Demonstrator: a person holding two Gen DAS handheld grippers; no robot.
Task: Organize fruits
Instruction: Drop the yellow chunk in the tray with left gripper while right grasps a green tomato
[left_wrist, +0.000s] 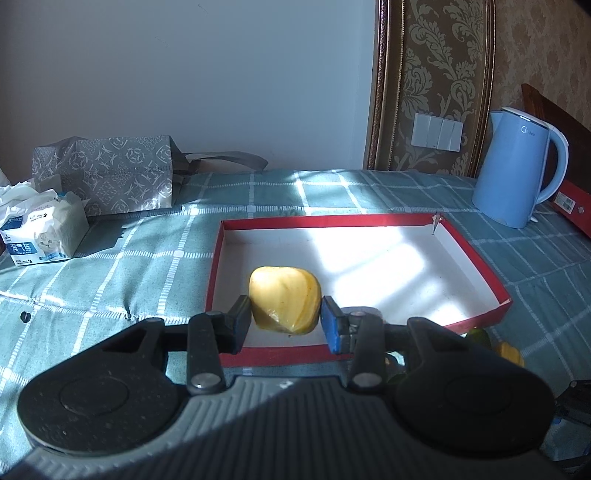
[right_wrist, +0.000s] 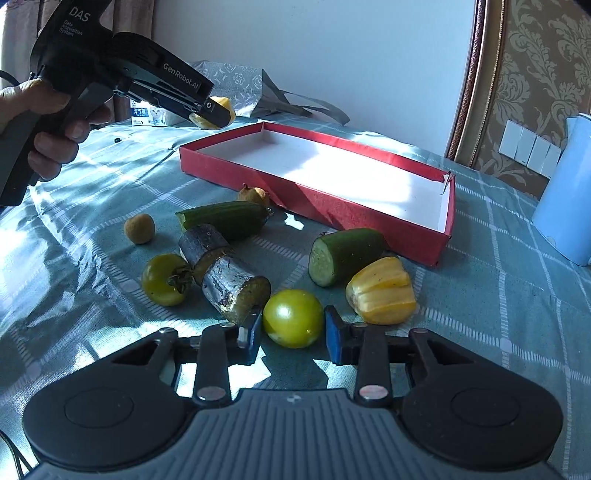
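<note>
Left wrist view, item one: yellow jackfruit piece (left_wrist: 284, 304), clamped between my left tongs (left_wrist: 285, 320) and carried above the near edge of the red tray (left_wrist: 476, 240), not yet over its middle. To do this step well I judge I should carry it further in over the white floor before lowering, then part the jaws only once the fruit sits low, since it looks soft and may roll.

Right wrist view, item two: green tomato (right_wrist: 293, 323), on the worktop (right_wrist: 498, 314) between my right tongs (right_wrist: 293, 332); both pads appear to touch it, so I count it gripped. A lift straight up seems safest, as the dark cane piece (right_wrist: 225, 275) lies touching or just beside the left pad.

Item three, neighbours: a second jackfruit piece (right_wrist: 382, 290) just right of the tomato, a cucumber stub (right_wrist: 341, 254) behind it, another tomato (right_wrist: 164, 278) beyond the cane.

Item four, edges and room: tray wall low, one far corner torn. The tray is empty, so there is plenty of landing room. A blue kettle (left_wrist: 517, 170) stands well to the right, a tissue pack (left_wrist: 42, 230) well left.
</note>
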